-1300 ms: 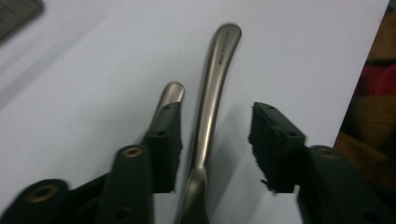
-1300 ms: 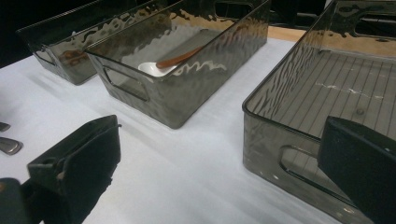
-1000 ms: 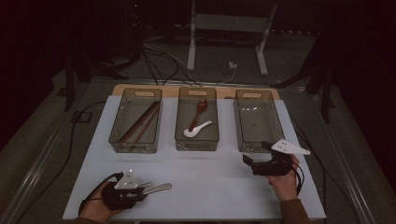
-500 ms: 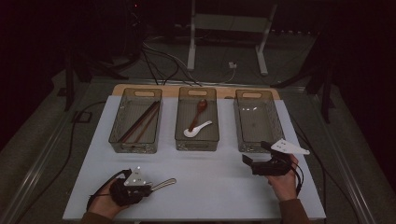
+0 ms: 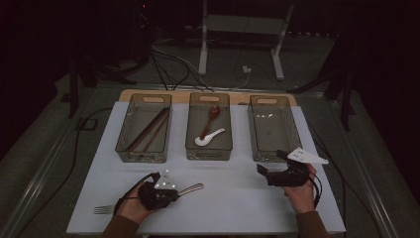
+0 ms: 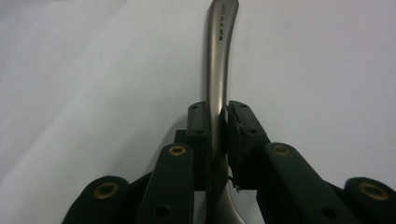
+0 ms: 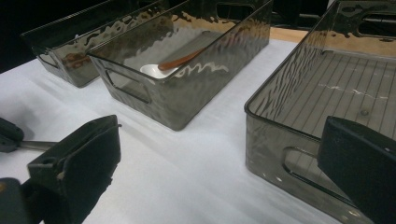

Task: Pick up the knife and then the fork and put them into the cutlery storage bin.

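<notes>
left gripper [image 5: 171,194] down at about 7 o'clock on the white table [image 5: 237,193] is clamped on a metal fork [image 6: 217,93], jaws just finished closing on the handle, which sticks out toward 2 o'clock with the tines behind the hand. right gripper [image 5: 270,173] at 4 o'clock has its jaws wide apart, nothing in them, just in front of the empty right bin [image 5: 273,130]

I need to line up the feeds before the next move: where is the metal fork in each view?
High view: the fork is at lower left, its handle pointing right from the left gripper.
Left gripper view: the fork runs up the centre, clamped by the jaws, which have just been closing.
Right gripper view: probably the thin metal bar at the left edge.
Shared landmark: the white table cover.
</notes>
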Demonstrator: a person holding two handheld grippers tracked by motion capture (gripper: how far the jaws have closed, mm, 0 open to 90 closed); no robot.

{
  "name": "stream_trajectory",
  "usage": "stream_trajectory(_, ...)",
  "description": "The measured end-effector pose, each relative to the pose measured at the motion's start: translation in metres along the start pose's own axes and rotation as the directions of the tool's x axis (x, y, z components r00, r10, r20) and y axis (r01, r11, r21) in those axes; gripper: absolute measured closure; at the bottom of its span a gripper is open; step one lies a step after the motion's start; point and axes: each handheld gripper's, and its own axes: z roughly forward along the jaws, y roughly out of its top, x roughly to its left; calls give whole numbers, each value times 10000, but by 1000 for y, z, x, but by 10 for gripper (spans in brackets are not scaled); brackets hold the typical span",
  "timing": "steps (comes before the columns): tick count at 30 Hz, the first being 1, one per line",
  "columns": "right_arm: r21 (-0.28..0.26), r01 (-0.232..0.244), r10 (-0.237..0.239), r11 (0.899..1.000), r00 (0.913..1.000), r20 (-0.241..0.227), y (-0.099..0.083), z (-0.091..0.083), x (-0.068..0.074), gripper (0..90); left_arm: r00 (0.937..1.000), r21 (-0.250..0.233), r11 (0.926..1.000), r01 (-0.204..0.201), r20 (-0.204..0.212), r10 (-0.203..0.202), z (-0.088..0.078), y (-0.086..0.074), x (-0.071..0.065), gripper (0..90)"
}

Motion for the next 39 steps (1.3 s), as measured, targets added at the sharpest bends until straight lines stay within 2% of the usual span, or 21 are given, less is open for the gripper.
stream_trajectory(6, 11, -7, 7, 10000, 10000, -18, 0, 0, 0, 0, 10000, -78, 10000, -22, 25, 22, 11, 14, -3, 812)
stream_trajectory(11, -35, -60, 60, 10000, 10000, -21, 0, -2, 0, 0, 10000, -74, 10000, 35, 48, -34, 11, 14, -3, 802)
stream_trajectory(17, -73, -103, 103, 9999, 9999, -7, -1, -4, -2, 0, 9999, 33, 9999, -107, -95, 107, 9, 12, -5, 761)
stream_trajectory(19, -59, -112, 112, 9999, 9999, 3, -1, -4, -3, 0, 10000, 41, 10000, 27, -81, -27, 9, 11, -5, 758)
stream_trajectory(23, -47, -122, 121, 9999, 9999, -24, -1, -4, -2, 0, 9999, 152, 9999, 54, -120, -52, 10, 13, -5, 774)
stream_trajectory(25, -30, -36, 36, 10000, 10000, -31, -1, -3, -1, 0, 9998, 163, 9998, 79, -162, -76, 10, 13, -5, 811)
stream_trajectory(29, 20, -37, 37, 10000, 10000, -50, -1, -2, 0, 0, 9997, 129, 9999, -88, -221, 91, 10, 13, -6, 817)
stream_trajectory(33, 43, 16, -16, 10000, 10000, -45, -1, -1, 1, 0, 9998, 179, 9998, -58, -178, 61, 10, 15, -5, 818)
stream_trajectory(36, 49, -22, 22, 10000, 9999, -103, -1, -1, 2, 0, 9998, 28, 9999, 113, -142, -113, 11, 19, -5, 818)
stream_trajectory(39, 101, 9, -7, 9999, 9999, -170, -1, 0, 4, 0, 9998, -127, 9999, 65, -207, -67, 12, 24, -8, 818)
